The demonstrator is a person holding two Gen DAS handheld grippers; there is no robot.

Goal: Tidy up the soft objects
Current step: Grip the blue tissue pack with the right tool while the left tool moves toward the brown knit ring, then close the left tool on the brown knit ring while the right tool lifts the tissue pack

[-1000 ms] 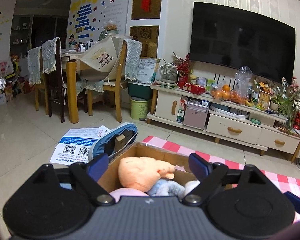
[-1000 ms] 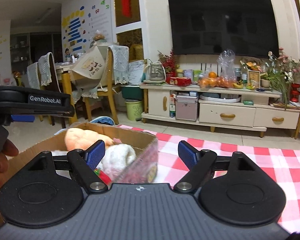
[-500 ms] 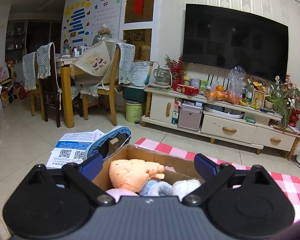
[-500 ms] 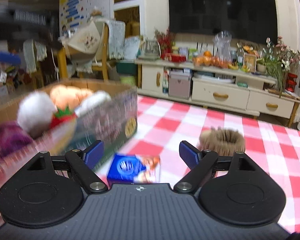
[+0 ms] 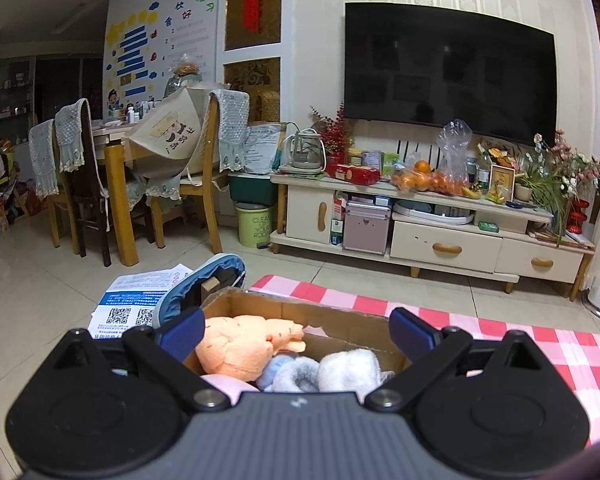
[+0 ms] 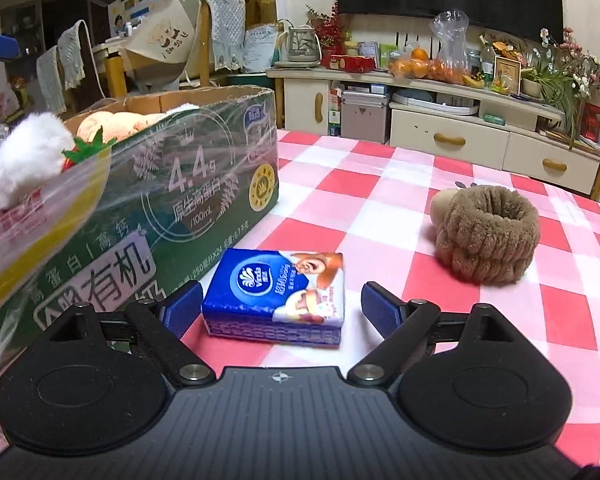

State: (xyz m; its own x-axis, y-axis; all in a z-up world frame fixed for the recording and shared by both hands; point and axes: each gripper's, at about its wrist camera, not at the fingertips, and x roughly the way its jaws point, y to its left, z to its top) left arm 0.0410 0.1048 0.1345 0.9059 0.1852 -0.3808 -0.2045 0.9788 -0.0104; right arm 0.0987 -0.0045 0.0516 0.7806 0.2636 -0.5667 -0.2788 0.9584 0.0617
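A green cardboard box [image 6: 204, 184] stands on the red-checked tablecloth [image 6: 364, 208] and holds soft toys: an orange plush [image 5: 244, 344], a white fluffy one [image 5: 348, 368] and grey-blue ones. My left gripper [image 5: 296, 330] is open and empty above the box [image 5: 300, 312]. My right gripper [image 6: 282, 306] is open, low over the table, with a blue tissue pack [image 6: 278, 296] lying between its fingers, not gripped. A brown fuzzy ring with a beige ball [image 6: 486, 232] lies further right.
A white pompom and strawberry plush [image 6: 32, 156] stick out at the box's near left end. Beyond the table are a TV stand [image 5: 440, 232], a dining table with chairs [image 5: 140, 176], and papers and a blue slipper [image 5: 204, 288] on the floor.
My right gripper has swung right and down from the box to the tissue pack on the cloth. My left gripper has lifted slightly above the box.
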